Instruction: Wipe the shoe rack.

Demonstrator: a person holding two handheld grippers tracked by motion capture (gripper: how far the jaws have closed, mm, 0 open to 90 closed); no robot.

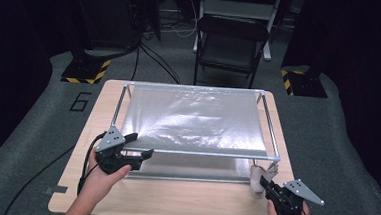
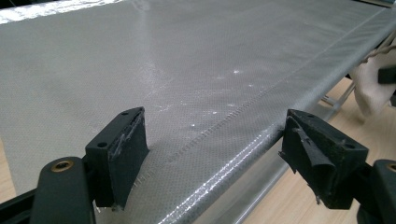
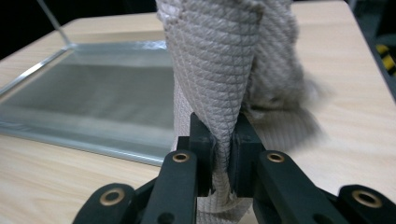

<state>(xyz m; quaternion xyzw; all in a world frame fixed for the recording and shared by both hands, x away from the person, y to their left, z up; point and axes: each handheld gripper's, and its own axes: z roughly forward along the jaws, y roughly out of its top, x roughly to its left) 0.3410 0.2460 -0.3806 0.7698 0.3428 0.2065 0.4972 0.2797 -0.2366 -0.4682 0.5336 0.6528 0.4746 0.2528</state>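
Note:
A metal frame [image 1: 272,137] stretched with a shiny grey mesh sheet [image 1: 198,119] stands on the wooden table [image 1: 183,199]. My left gripper [image 1: 140,145] is open at the frame's near left corner, its jaws straddling the sheet's near edge [image 2: 243,149] without pressing on it. A beige waffle-weave cloth [image 1: 260,178] hangs bunched at the frame's near right corner. My right gripper [image 1: 268,183] is shut on the cloth [image 3: 219,88], pinching a fold between its pads [image 3: 205,149]. The cloth [image 2: 371,88] also appears at the right edge of the left gripper view.
A black folding chair [image 1: 231,42] stands beyond the table's far edge. Yellow-and-black striped stand bases [image 1: 85,71] sit on the floor at both far corners. The frame's lower shelf [image 3: 93,98] lies under the mesh.

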